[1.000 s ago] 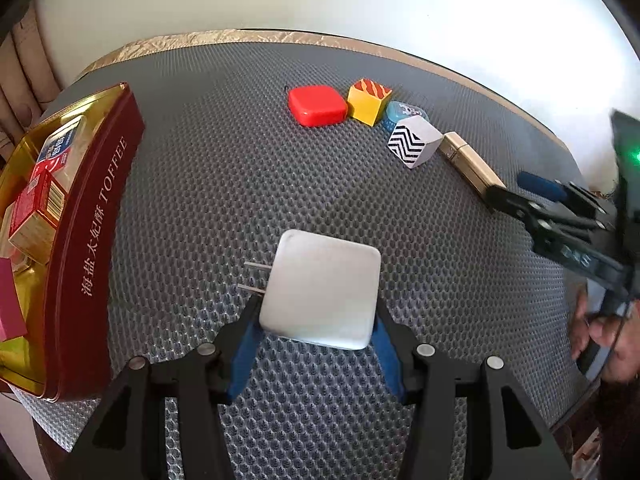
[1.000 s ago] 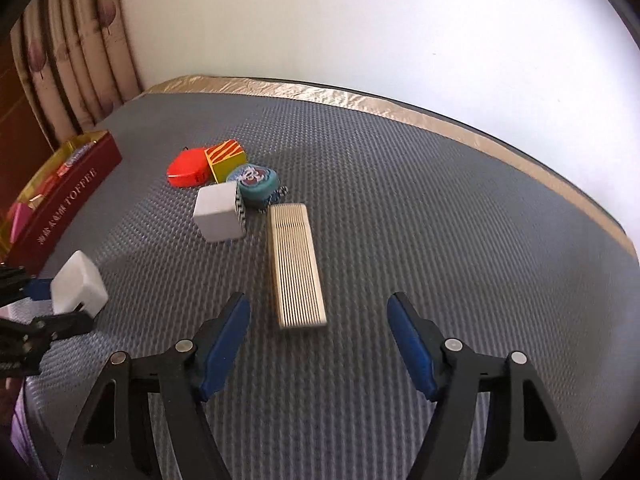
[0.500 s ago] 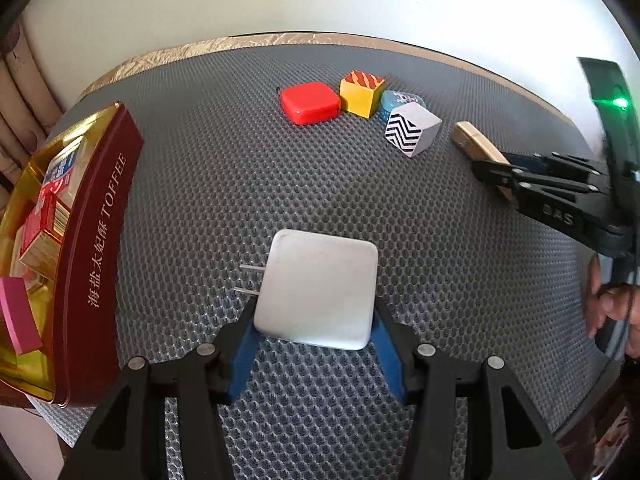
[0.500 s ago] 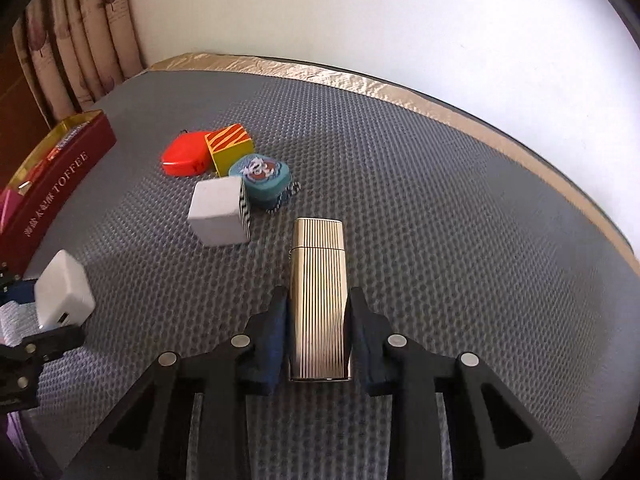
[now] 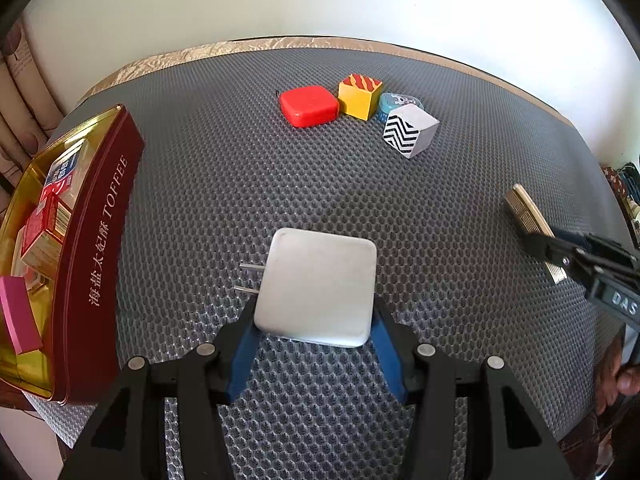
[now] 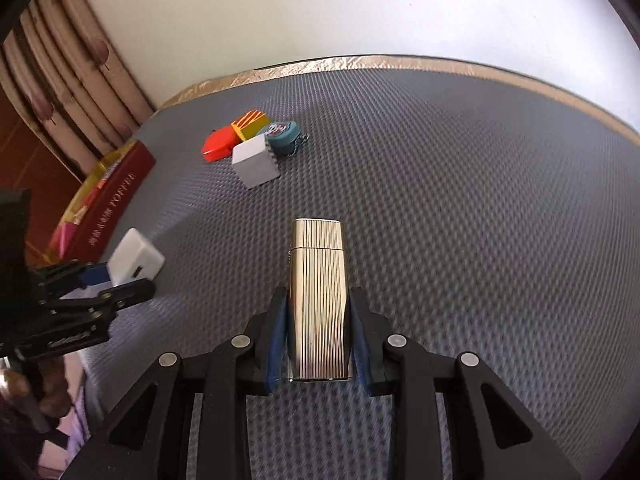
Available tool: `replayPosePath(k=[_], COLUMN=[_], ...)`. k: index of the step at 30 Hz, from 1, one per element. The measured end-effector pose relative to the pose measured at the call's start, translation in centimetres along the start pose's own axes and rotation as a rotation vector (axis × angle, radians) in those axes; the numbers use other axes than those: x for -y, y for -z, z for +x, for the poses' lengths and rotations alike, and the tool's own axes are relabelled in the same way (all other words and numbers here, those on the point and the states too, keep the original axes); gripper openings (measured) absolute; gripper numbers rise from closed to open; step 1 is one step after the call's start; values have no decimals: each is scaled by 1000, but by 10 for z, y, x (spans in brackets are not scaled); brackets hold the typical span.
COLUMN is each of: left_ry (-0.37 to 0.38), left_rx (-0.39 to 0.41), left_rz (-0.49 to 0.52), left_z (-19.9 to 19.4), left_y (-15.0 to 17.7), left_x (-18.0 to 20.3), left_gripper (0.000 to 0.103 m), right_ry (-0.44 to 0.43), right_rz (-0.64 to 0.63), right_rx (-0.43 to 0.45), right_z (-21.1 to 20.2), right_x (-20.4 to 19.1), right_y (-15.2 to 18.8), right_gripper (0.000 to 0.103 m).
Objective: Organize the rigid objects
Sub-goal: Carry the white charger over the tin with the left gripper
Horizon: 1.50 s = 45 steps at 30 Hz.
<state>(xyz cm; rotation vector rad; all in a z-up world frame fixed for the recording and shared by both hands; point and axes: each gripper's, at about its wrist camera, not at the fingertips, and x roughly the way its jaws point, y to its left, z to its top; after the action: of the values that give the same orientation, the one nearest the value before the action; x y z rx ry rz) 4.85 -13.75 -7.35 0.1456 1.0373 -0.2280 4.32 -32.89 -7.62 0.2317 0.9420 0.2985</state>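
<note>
My left gripper is shut on a white plug adapter, prongs pointing left, held above the grey mat. It also shows in the right wrist view. My right gripper is shut on a gold ribbed lighter, lifted off the mat; it shows at the right in the left wrist view. A red toffee tin at the left holds small boxes.
At the far middle of the mat sit a red flat case, a yellow-orange cube, a teal round tape and a zigzag-patterned white cube. A gold edge strip and white wall bound the far side.
My right gripper closed on the gold lighter and lifted it, drawing back from the cubes. My left gripper kept the white adapter and rose a little.
</note>
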Motion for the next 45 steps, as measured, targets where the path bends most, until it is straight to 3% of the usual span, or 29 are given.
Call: replayPosePath(k=[14, 27, 30, 38, 41, 45], left_ry=[46, 49, 49, -43, -101, -117], left_rx=[-23, 34, 58, 119, 112, 94], left_rz=[-14, -43, -61, -169, -218, -261], left_z=[-19, -70, -90, -140, -141, -130], left_y=[15, 31, 33, 40, 40, 39], left_x=[3, -20, -37, -109, -140, -170], left_gripper=[52, 52, 52, 52, 52, 52], right_ry=[-47, -17, -12, -7, 0, 3], right_rz=[70, 55, 55, 58, 53, 52], right_rx=[13, 34, 36, 36, 37, 37], right_z=[-15, -14, -13, -12, -12, -12], right_x=[14, 6, 5, 4, 4, 2], right_y=[17, 20, 21, 20, 20, 20], right_gripper=[27, 27, 27, 27, 27, 27])
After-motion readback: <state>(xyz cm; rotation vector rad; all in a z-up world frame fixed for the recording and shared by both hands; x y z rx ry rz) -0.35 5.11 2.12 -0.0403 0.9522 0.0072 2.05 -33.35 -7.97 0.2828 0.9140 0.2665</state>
